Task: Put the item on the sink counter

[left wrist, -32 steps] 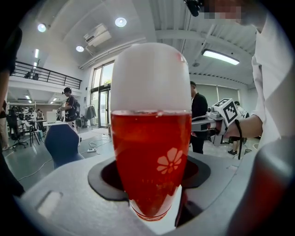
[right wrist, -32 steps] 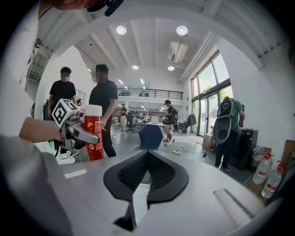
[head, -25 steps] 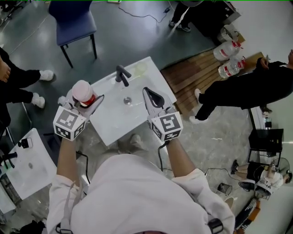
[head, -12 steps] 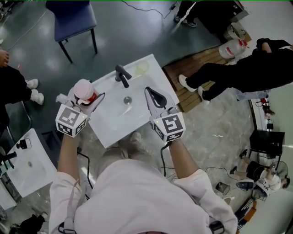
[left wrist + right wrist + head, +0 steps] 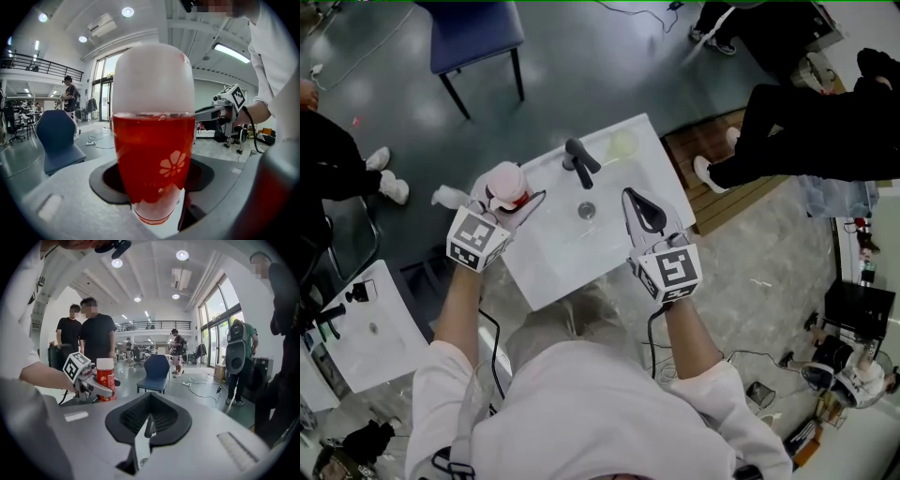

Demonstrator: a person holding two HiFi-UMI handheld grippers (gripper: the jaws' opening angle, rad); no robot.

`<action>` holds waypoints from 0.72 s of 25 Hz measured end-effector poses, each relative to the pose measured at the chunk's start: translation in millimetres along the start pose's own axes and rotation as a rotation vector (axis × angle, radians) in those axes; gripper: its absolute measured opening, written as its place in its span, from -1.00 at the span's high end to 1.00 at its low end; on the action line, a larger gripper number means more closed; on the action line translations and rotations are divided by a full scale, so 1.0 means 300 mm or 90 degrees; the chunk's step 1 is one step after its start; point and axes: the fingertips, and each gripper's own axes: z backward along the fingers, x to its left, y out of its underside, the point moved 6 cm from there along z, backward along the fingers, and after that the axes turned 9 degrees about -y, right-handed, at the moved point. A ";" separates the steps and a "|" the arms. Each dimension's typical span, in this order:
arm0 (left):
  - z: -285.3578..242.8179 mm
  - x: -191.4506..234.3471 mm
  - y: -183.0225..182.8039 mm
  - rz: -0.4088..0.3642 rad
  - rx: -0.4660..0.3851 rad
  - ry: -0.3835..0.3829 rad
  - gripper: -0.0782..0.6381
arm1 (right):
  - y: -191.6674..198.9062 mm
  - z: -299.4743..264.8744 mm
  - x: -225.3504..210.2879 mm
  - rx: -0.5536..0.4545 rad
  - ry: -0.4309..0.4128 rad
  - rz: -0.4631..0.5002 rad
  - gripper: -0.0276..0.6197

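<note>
we're lowering the left claw (image 5: 495, 194), still clamping the red bottle (image 5: 506, 178) | it's hanging over the sink (image 5: 553, 272) counter's left corner now, closer than a sec ago | right claw (image 5: 642, 211) staying pinched shut, empty | looks like set-down's coming

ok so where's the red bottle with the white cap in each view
Head view: red bottle left of centre, by the left edge of the sink.
Left gripper view: it fills the centre.
Right gripper view: small, left of centre.
Shared landmark: blue chair.
</note>
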 end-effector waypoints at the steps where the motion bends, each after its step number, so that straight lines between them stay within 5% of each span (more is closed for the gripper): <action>1: -0.013 0.005 0.014 0.002 0.001 0.002 -0.04 | 0.009 -0.009 -0.006 0.002 0.000 -0.001 0.90; 18: -0.167 0.103 0.227 0.026 0.014 0.006 -0.04 | 0.136 -0.102 -0.052 0.042 0.002 -0.016 0.90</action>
